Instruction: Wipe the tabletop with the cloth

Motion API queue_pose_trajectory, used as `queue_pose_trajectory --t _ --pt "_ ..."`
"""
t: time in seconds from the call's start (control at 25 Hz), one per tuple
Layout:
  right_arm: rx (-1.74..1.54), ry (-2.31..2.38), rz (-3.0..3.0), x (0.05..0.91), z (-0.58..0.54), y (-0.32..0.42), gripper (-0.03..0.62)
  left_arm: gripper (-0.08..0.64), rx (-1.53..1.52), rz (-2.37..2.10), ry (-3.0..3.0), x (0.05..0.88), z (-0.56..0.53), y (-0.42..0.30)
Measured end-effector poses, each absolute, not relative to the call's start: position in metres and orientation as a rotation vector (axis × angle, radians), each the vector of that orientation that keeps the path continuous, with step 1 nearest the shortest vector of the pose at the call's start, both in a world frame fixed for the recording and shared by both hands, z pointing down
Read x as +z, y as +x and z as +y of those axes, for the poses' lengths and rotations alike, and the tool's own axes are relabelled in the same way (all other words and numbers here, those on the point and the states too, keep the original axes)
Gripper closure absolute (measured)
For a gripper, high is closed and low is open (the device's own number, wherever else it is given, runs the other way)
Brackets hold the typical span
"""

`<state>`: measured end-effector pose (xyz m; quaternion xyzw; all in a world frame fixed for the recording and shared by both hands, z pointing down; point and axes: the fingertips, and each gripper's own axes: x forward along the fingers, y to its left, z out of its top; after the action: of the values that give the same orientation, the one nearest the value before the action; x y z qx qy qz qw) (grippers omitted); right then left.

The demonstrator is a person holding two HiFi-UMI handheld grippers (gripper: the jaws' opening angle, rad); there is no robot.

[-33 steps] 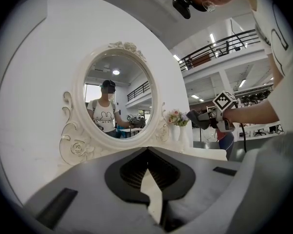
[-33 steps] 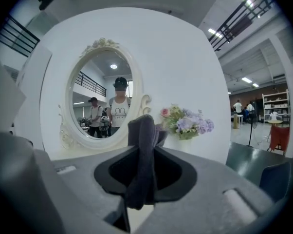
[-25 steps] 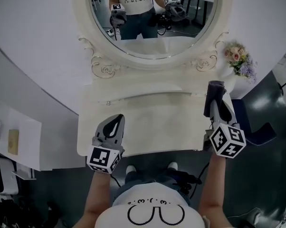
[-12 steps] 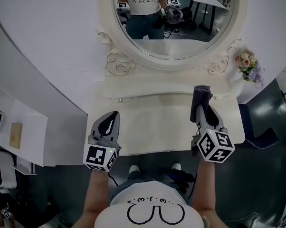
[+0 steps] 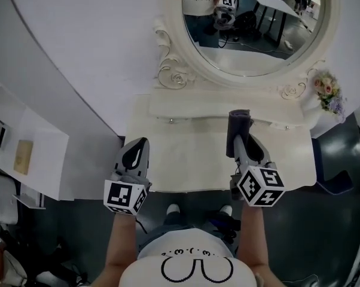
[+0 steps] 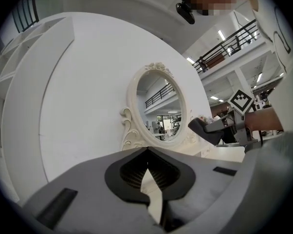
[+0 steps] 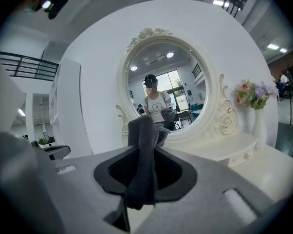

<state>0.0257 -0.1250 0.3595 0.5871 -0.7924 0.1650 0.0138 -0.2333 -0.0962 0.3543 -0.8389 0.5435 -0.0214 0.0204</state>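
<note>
A dark grey cloth [image 5: 238, 126] hangs pinched in my right gripper [image 5: 240, 137], which is shut on it above the right half of the cream dressing tabletop [image 5: 189, 154]. In the right gripper view the cloth [image 7: 143, 155] stands folded between the jaws, its top poking out above them. My left gripper [image 5: 142, 144] hovers over the table's front left corner, its jaws shut tip to tip with nothing in them [image 6: 146, 152]. The left gripper view shows the right gripper [image 6: 210, 128] off to the right, carrying the cloth [image 6: 201, 128].
An oval mirror [image 5: 258, 23] in an ornate cream frame stands at the back of the table. A vase of flowers [image 5: 327, 93] sits at the back right corner. A white shelf unit [image 5: 30, 154] stands left of the table. Dark floor lies in front.
My right gripper has carried the cloth leftward from the table's right edge to over its right half. The view has swung left; the left gripper has barely moved.
</note>
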Motion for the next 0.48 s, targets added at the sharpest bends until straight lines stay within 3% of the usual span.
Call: queue_pose_trajectory --t 0.48 --pt "0.764 1.493 -2.524 0.420 -0.116 -0.129 0.497 0.558 -0.074 1.824 -2.572 0.379 -0.076 -0.321"
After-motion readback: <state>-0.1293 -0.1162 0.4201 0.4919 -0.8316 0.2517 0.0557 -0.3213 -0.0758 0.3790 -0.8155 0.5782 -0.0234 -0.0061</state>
